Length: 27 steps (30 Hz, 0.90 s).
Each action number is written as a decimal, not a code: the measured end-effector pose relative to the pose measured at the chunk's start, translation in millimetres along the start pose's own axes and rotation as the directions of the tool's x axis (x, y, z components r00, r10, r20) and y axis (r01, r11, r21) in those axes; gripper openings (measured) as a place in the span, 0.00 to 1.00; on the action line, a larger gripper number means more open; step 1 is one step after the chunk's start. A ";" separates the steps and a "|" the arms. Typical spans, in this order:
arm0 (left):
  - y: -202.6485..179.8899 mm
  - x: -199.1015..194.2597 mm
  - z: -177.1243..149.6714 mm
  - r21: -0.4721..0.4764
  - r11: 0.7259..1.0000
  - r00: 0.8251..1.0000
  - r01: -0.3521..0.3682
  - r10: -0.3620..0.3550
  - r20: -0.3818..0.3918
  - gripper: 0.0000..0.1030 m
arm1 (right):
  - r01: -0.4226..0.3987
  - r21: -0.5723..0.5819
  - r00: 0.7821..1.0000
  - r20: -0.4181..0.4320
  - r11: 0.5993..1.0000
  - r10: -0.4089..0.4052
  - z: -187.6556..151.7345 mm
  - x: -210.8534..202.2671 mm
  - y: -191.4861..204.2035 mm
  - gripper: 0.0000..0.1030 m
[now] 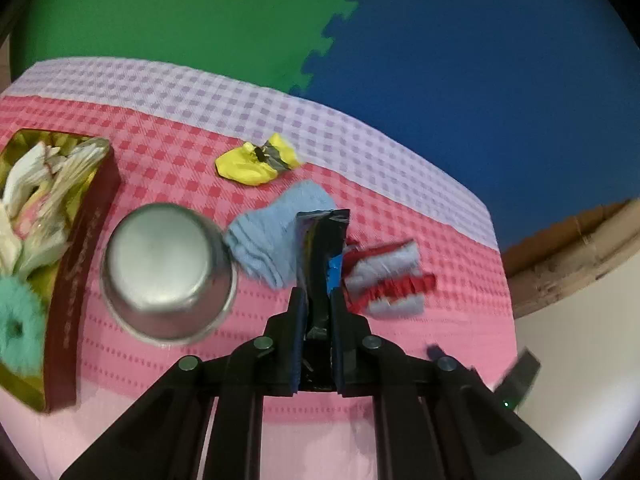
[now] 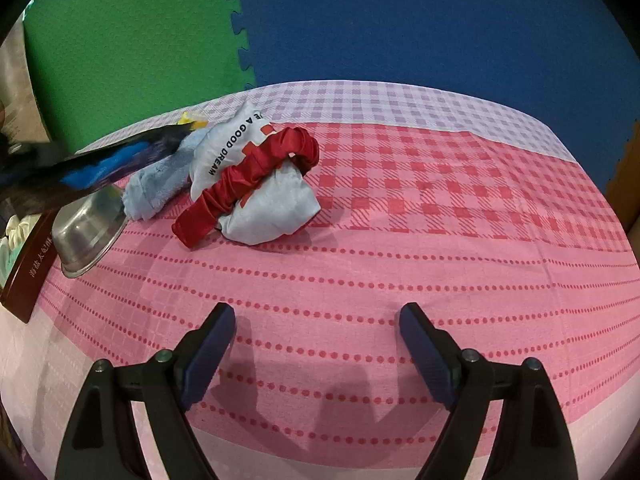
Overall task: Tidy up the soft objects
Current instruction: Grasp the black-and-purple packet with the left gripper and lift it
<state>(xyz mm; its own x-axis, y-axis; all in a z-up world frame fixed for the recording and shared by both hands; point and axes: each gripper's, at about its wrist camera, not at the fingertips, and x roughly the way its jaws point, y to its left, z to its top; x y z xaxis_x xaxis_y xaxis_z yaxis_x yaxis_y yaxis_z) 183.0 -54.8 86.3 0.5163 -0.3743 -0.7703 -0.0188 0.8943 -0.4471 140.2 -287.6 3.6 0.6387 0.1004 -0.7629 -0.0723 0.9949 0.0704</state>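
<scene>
My left gripper (image 1: 319, 300) is shut on a dark foil packet (image 1: 325, 248) with blue print, held above the table; the packet also shows blurred in the right wrist view (image 2: 92, 168). Under it lie a light blue cloth (image 1: 276, 236), a yellow soft item (image 1: 256, 160) and a pale eye mask with a red scrunchie band (image 1: 384, 276). In the right wrist view the mask (image 2: 272, 212) reads "A GOOD DREAM", with the red band (image 2: 248, 176) over it and the blue cloth (image 2: 160, 184) beside it. My right gripper (image 2: 316, 344) is open and empty over the pink cloth.
A steel bowl (image 1: 168, 268) lies upside down left of the packet. A dark red box (image 1: 80, 264) at the left holds white soft items and a teal fluffy scrunchie (image 1: 18, 324). The checked tablecloth (image 2: 440, 240) covers the table; green and blue foam mats stand behind.
</scene>
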 end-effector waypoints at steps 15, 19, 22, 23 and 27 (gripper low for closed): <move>44.2 -44.3 -87.7 -0.032 0.999 1.000 0.008 -0.009 -0.019 0.09 | 0.011 -0.007 1.000 -0.004 1.000 -0.011 -0.5 1.5 2.0 0.85; 53.7 -36.6 -103.2 -0.026 1.000 0.997 -0.006 0.004 -0.072 0.09 | 0.016 -0.013 1.000 -0.006 1.000 -0.016 0.2 3.3 2.1 0.85; 50.3 -25.1 -110.4 0.025 0.999 0.994 -0.040 0.042 -0.102 0.10 | 0.017 -0.014 1.000 -0.007 1.000 -0.017 0.4 3.8 2.7 0.85; 49.8 -22.1 -111.0 0.037 0.998 0.993 -0.049 0.052 -0.106 0.10 | 0.016 -0.014 1.000 -0.007 1.000 -0.016 0.5 4.0 2.0 0.85; 44.2 -8.5 -110.9 0.085 0.993 0.985 -0.076 0.088 -0.149 0.27 | 0.016 -0.014 1.000 -0.007 1.000 -0.016 0.1 3.3 1.9 0.85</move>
<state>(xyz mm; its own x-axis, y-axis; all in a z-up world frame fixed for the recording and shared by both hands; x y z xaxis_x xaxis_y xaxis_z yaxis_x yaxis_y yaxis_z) 82.9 -39.2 22.6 0.3788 -0.3263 -0.8660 0.0149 0.9378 -0.3468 142.3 -285.4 1.3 0.6345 0.0842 -0.7683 -0.0725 0.9961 0.0493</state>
